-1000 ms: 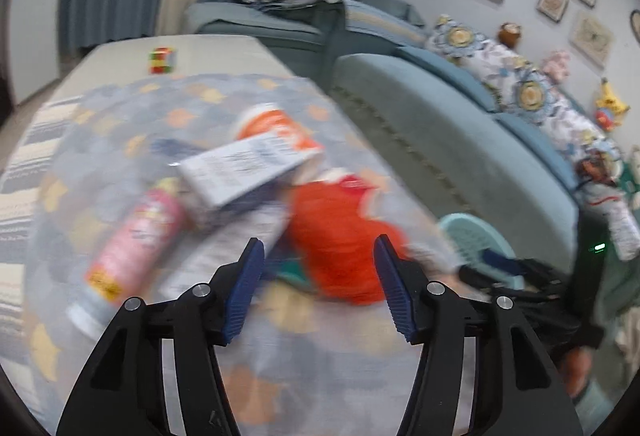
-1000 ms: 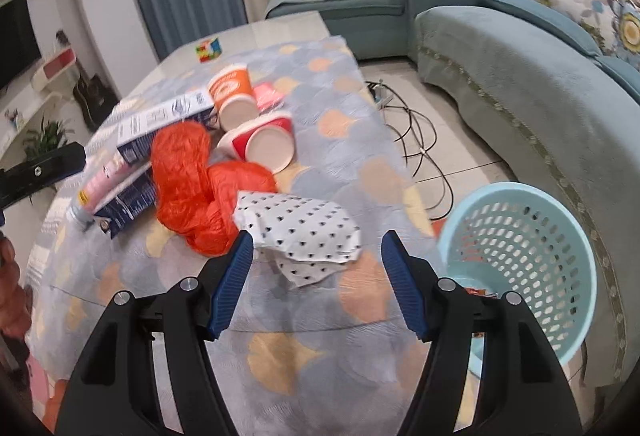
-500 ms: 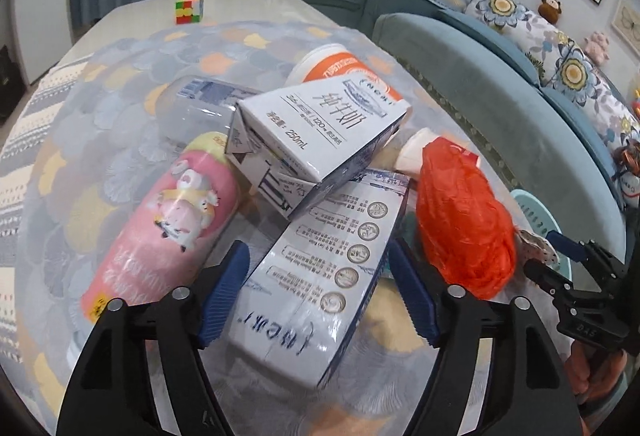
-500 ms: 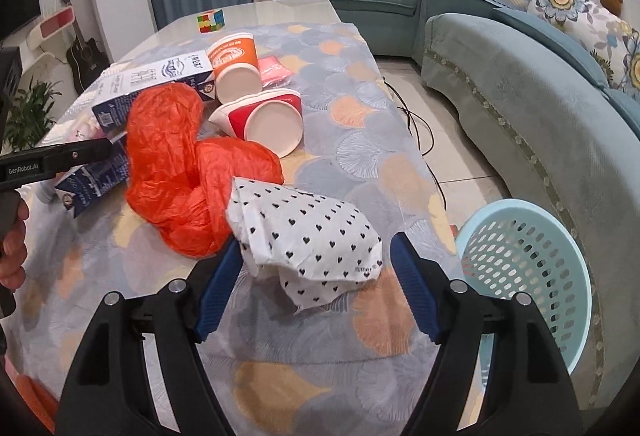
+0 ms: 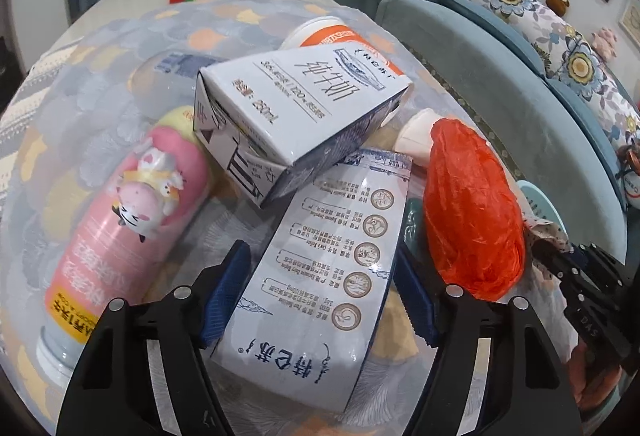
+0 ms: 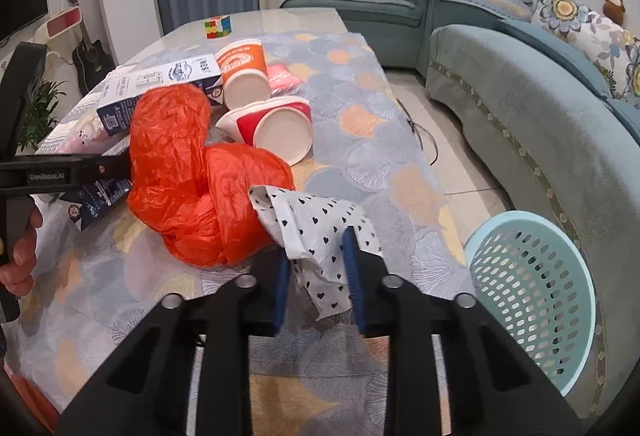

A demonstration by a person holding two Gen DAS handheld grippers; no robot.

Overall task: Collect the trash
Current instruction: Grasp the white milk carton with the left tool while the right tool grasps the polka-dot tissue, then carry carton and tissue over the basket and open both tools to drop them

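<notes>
Two milk cartons, two paper cups, one orange bag – one basket, one bottle.

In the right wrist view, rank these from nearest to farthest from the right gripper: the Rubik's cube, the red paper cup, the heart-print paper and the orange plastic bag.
From the right gripper:
1. Heart-print paper, between its fingers.
2. Orange plastic bag, just left.
3. Red paper cup, mid-table, lying on its side.
4. Rubik's cube, at the far end.

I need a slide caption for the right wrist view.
Right gripper shut on heart-print paper, beside orange bag and basket.
</notes>
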